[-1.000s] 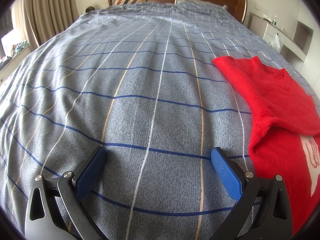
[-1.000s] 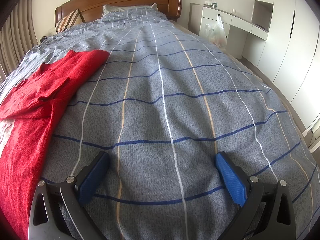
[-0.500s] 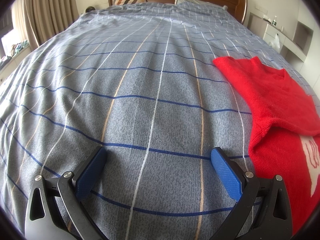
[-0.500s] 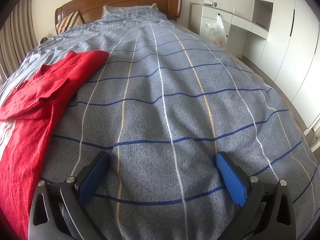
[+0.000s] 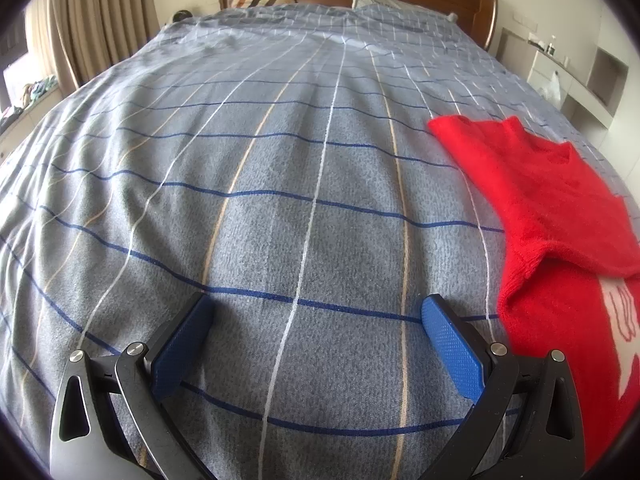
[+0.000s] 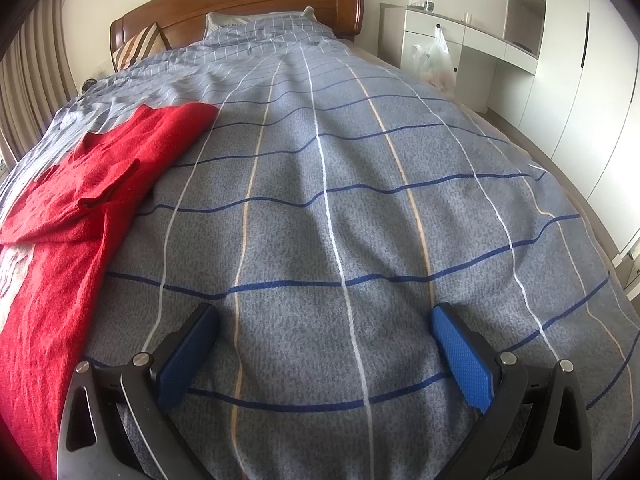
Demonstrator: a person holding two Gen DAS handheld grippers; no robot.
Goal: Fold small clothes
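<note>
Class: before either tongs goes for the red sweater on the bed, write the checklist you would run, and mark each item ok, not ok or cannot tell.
1. Left tongs open and holding nothing: ok.
2. Right tongs open and holding nothing: ok.
3. Red sweater lies between the two tongs, reachable by both: ok.
4. Sweater spread flat: not ok, the upper part is already folded over the body.
5. Bedspread beside the sweater free for folding: ok.
6. Whole sweater in view: not ok, its lower part runs out of both pictures.

Checked grey bed, red sweater, pillows
</note>
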